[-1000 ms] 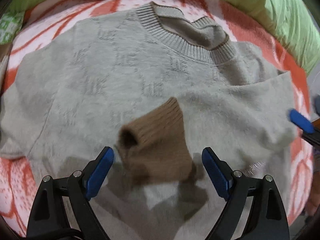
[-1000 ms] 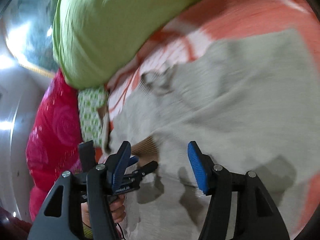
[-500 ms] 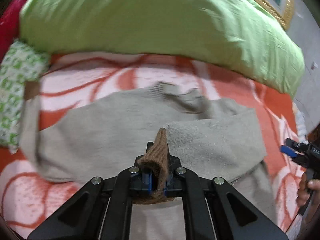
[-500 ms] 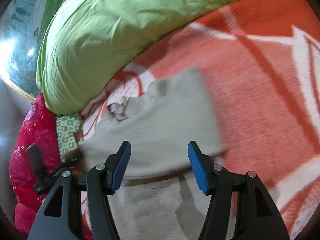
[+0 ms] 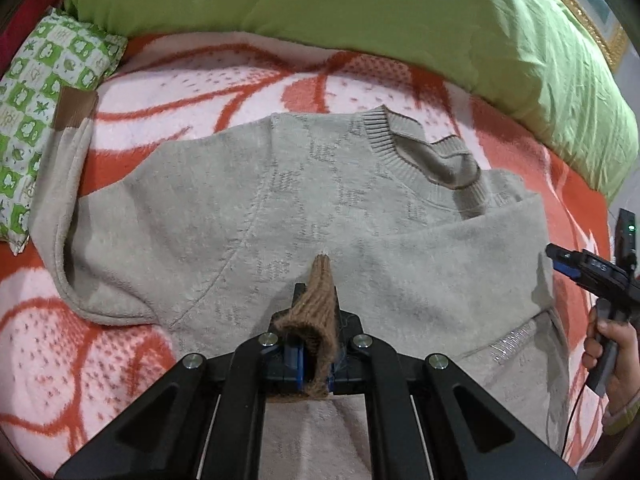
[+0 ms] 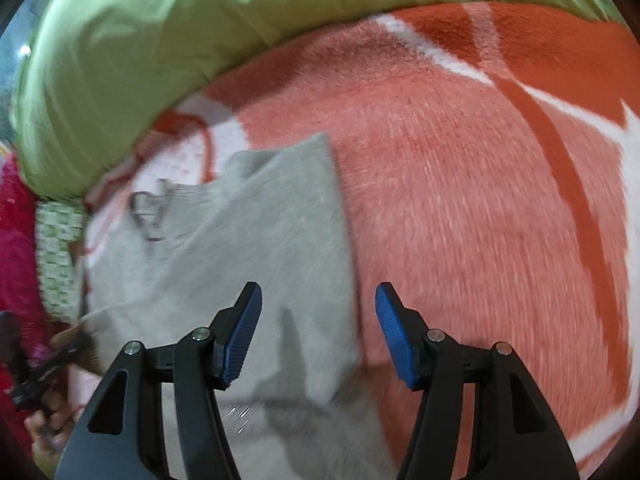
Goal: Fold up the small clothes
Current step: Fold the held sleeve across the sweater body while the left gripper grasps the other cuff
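A small grey knit sweater [image 5: 280, 208] lies flat on the orange-and-white blanket [image 5: 80, 360], neck toward the far side. Its right sleeve is folded across the chest, and my left gripper [image 5: 314, 360] is shut on that sleeve's brown ribbed cuff [image 5: 318, 312], lifted off the body. The other sleeve stretches left, its brown cuff [image 5: 74, 114] against a checked pillow. In the right wrist view my right gripper [image 6: 318, 332] stands open above the sweater's right edge [image 6: 340, 240], nothing between its blue pads. It also shows at the right edge of the left wrist view, right gripper [image 5: 588, 268] held by a hand.
A big green duvet [image 5: 360, 20] runs along the far side of the bed. A green checked pillow [image 5: 36, 120] lies at the far left, with red bedding [image 6: 16, 240] behind it. Bare blanket [image 6: 480, 220] spreads to the right of the sweater.
My left gripper closed on the brown cuff and lifted it back from the sweater. The right gripper swung right, from over the sweater toward its right edge, staying open.
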`<action>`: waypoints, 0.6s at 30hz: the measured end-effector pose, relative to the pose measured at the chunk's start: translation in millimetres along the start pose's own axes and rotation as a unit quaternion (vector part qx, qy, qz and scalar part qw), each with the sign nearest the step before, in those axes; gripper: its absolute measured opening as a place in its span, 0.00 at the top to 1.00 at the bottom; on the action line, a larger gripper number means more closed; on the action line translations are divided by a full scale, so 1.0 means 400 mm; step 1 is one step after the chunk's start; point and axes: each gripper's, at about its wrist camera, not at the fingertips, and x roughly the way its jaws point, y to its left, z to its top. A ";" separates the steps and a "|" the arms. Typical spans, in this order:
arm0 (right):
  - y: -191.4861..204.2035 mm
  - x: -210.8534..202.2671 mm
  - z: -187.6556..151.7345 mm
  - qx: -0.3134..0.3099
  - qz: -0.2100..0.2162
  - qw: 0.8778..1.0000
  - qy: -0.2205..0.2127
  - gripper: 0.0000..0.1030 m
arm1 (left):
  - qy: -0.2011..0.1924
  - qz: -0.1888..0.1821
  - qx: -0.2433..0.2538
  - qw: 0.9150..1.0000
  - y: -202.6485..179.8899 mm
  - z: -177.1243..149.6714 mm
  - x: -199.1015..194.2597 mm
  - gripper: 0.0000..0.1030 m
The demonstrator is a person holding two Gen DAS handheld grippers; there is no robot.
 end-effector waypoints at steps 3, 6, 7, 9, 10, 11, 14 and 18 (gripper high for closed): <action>-0.006 0.042 0.008 0.001 0.011 1.000 0.011 0.46 | 0.011 0.006 -0.016 1.000 0.022 -0.006 0.014 0.95; 0.010 0.030 0.009 -0.035 0.016 0.999 0.013 0.92 | 0.023 0.007 -0.016 1.000 0.014 -0.015 0.034 0.95; 0.003 0.002 0.016 -0.033 0.018 0.999 0.000 0.93 | 0.022 0.001 -0.009 1.000 -0.004 -0.012 0.035 0.95; -0.017 -0.060 0.029 -0.031 0.014 0.999 -0.025 0.93 | 0.017 -0.011 0.006 1.000 -0.042 -0.003 0.034 0.95; -0.029 -0.081 0.034 -0.030 0.013 0.999 -0.031 0.93 | 0.014 -0.013 0.018 1.000 -0.066 0.004 0.039 0.95; -0.039 -0.093 0.039 -0.031 0.010 0.999 -0.032 0.93 | 0.014 -0.012 0.027 0.999 -0.084 0.008 0.047 0.95; -0.071 -0.092 0.048 -0.035 -0.017 0.999 -0.032 0.93 | 0.023 -0.007 0.041 0.999 -0.110 0.017 0.099 0.95; -0.098 -0.052 0.037 -0.012 -0.030 0.999 -0.010 0.93 | 0.049 0.009 0.011 0.999 -0.047 0.013 0.177 0.95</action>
